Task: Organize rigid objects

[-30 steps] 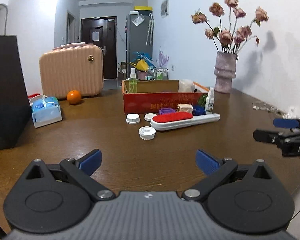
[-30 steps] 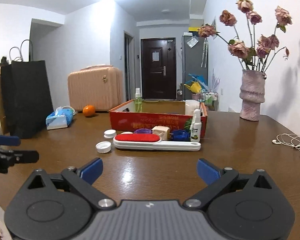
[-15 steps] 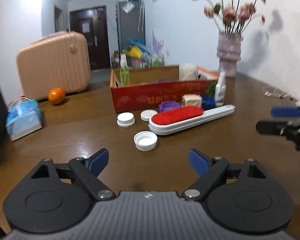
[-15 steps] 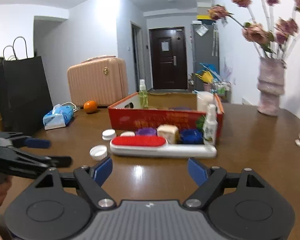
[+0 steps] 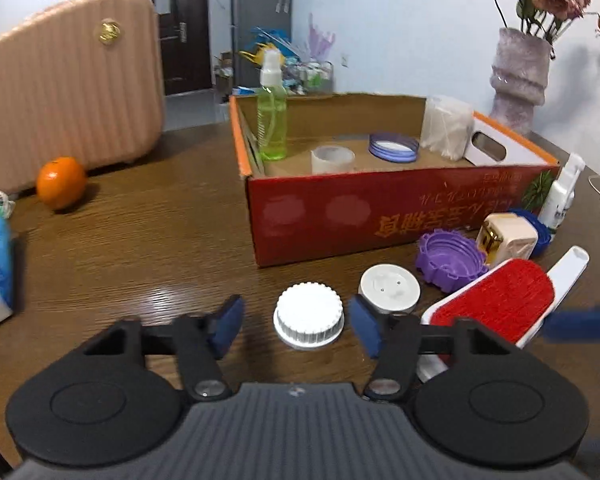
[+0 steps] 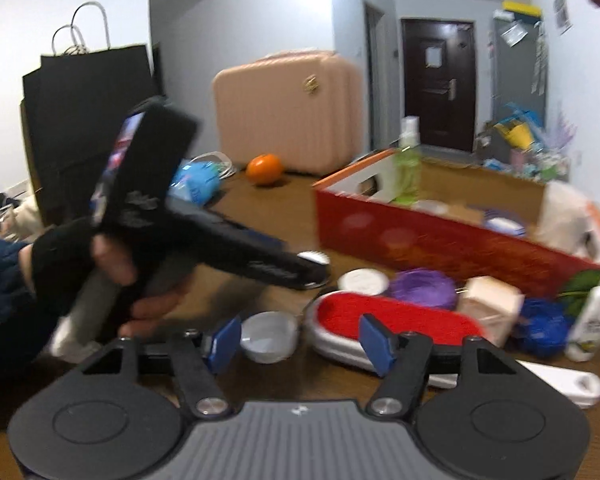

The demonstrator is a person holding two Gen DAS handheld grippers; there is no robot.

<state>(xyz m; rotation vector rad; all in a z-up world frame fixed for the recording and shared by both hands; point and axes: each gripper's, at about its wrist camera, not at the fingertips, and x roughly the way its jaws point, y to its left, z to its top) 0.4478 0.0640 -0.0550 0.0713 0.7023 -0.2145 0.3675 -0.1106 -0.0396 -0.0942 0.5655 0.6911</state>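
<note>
A white ribbed bottle cap (image 5: 309, 315) is sitting on the brown table (image 5: 148, 248), right between the blue pads of the left tool (image 5: 296, 326), which is spread wide and not touching it. Just beside the cap, a flat white lid (image 5: 389, 288) and a purple cap (image 5: 450, 260) are lying in front of the red cardboard box (image 5: 380, 212). A red-faced lint brush (image 5: 500, 300) is lying to their right, with a small cream box (image 5: 506, 240) and a white spray bottle (image 5: 562, 192) behind it. Inside the box a green spray bottle (image 5: 273, 120) is standing upright near a tape roll (image 5: 333, 158) and a blue-rimmed lid (image 5: 394, 146). The right tool (image 6: 298, 344) is also standing open, hovering over the brush's near edge, with another white cap (image 6: 269, 336) showing between its pads. An orange (image 5: 60, 182) is resting by the pink suitcase (image 5: 68, 80).
</note>
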